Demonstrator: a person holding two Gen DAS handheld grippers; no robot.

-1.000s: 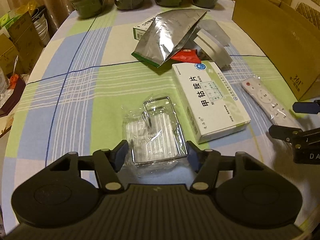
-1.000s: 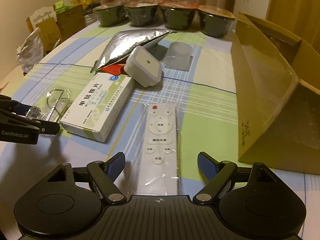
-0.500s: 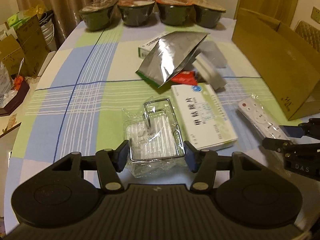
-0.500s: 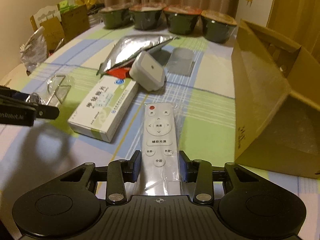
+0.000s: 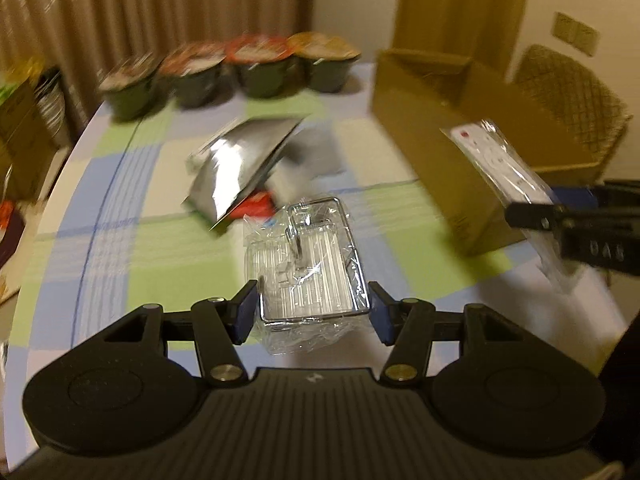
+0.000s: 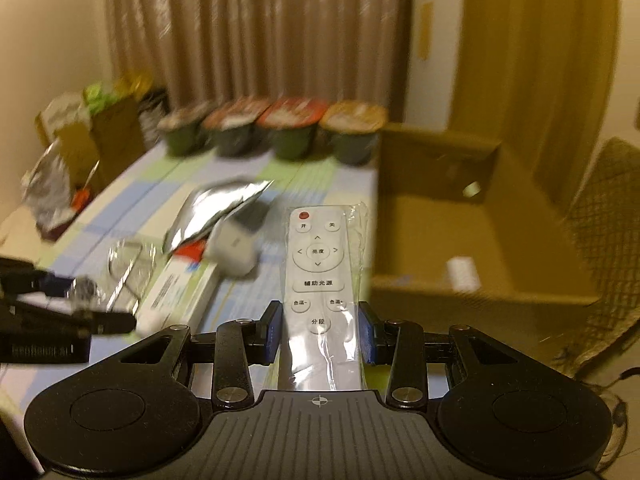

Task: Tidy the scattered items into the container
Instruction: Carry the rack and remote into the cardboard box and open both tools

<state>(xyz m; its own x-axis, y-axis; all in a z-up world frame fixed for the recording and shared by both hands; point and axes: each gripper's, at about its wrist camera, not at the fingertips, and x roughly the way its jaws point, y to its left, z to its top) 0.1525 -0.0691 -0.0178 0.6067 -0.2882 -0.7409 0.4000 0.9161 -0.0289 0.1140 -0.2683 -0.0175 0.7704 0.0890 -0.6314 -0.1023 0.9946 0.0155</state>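
Left wrist: left gripper (image 5: 310,312) jaws clamp the wrapped rack (image 5: 308,264), now lifted off the tabletop (image 5: 100,208); keep it level and swing right toward the box (image 5: 440,128).

Right wrist: right gripper (image 6: 319,330) jaws pinch the remote (image 6: 318,280), raised since before, near the box (image 6: 460,240); carry it over the rim, then release.
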